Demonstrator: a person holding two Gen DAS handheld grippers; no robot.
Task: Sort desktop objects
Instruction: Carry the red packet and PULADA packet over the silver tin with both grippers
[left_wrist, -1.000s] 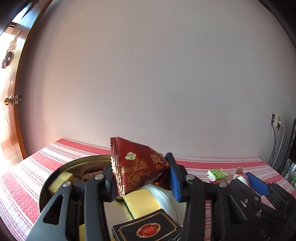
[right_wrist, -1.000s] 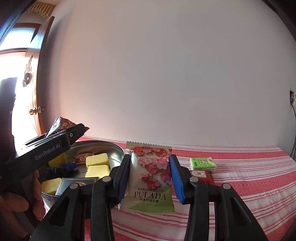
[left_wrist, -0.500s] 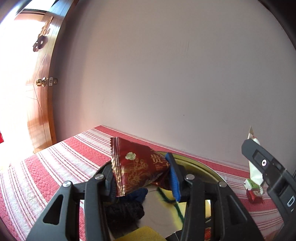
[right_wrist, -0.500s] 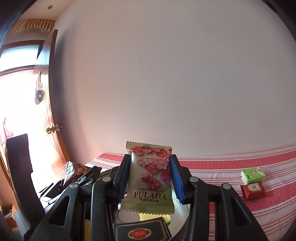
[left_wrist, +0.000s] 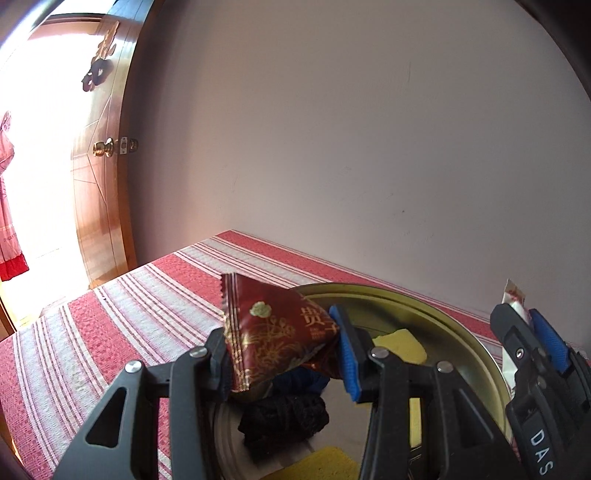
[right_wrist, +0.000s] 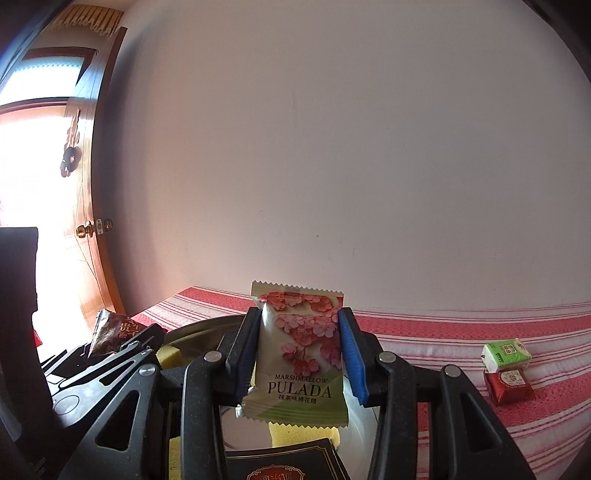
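Between my left gripper (left_wrist: 282, 354) fingers I have a dark red snack packet (left_wrist: 273, 332) pinched by its sides, the jaws closed in to the packet's width; its long axis runs slantwise, the serrated seam edge up and toward the left finger, the printed face turned to the camera. My right gripper (right_wrist: 297, 356) is likewise closed on the marshmallow packet (right_wrist: 301, 350), which stands upright between the fingers, long axis vertical, crimped top edge above the fingertips and the PULADA lettering reading level below them. Just beneath both sets of fingers lies the round metal tin (left_wrist: 436, 314), holding yellow sponge blocks (left_wrist: 400, 345), a black knitted bundle (left_wrist: 284, 417) and a dark box with gold trim (right_wrist: 288, 461). Beyond the right finger of my right gripper, well apart on the red striped cloth (right_wrist: 461, 328), sit a small green packet (right_wrist: 506, 352) and a small red packet (right_wrist: 508, 384), touching. Compared with half a second ago, both grips are unchanged, but the right gripper now shows closer in the left view, and the tin's rim fills more of the frame under the left fingers.
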